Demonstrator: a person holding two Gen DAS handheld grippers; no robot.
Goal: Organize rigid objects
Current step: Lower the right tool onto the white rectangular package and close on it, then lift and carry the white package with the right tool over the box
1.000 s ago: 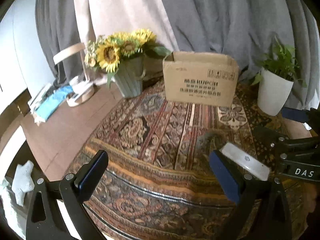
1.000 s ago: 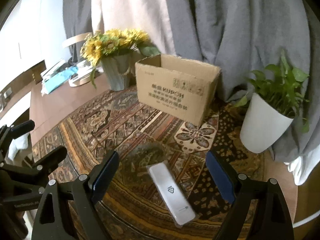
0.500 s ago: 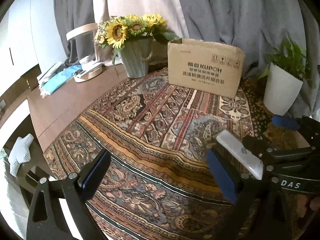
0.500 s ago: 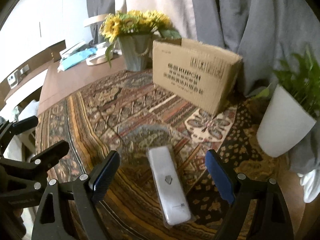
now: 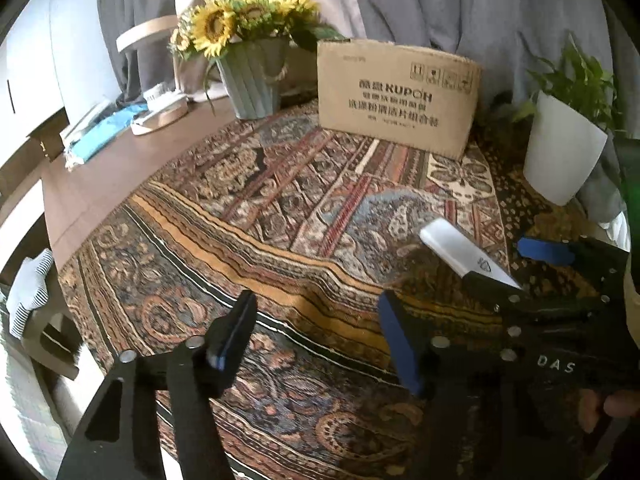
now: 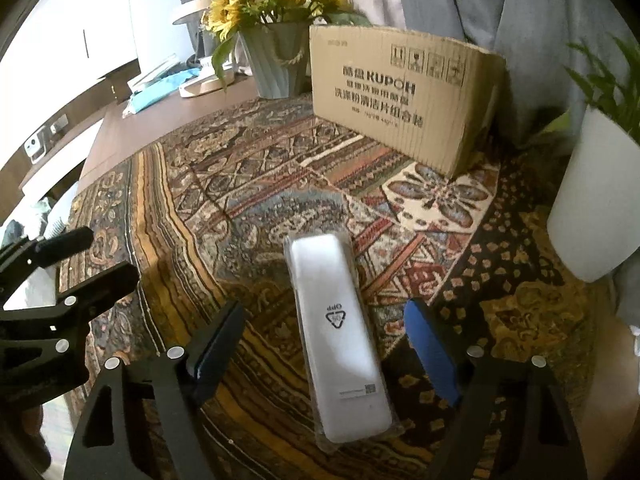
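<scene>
Jaws of the right gripper point(image 6: 324, 344) stand wide apart and empty, one on each side of the flat white plastic-wrapped rectangular device point(image 6: 338, 336) lying on the patterned woven tablecloth point(image 6: 192, 200); its long axis runs almost straight away from the jaws toward the brown cardboard box point(image 6: 400, 96). Well off to its left, the left gripper point(image 5: 316, 336) hangs open and empty too, so the right looks far better placed to grasp it across its narrow width.

Sunflower vase point(image 5: 253, 87), white plant pot point(image 5: 564, 154) (both upright), patterned cloth point(image 5: 256, 208).
</scene>
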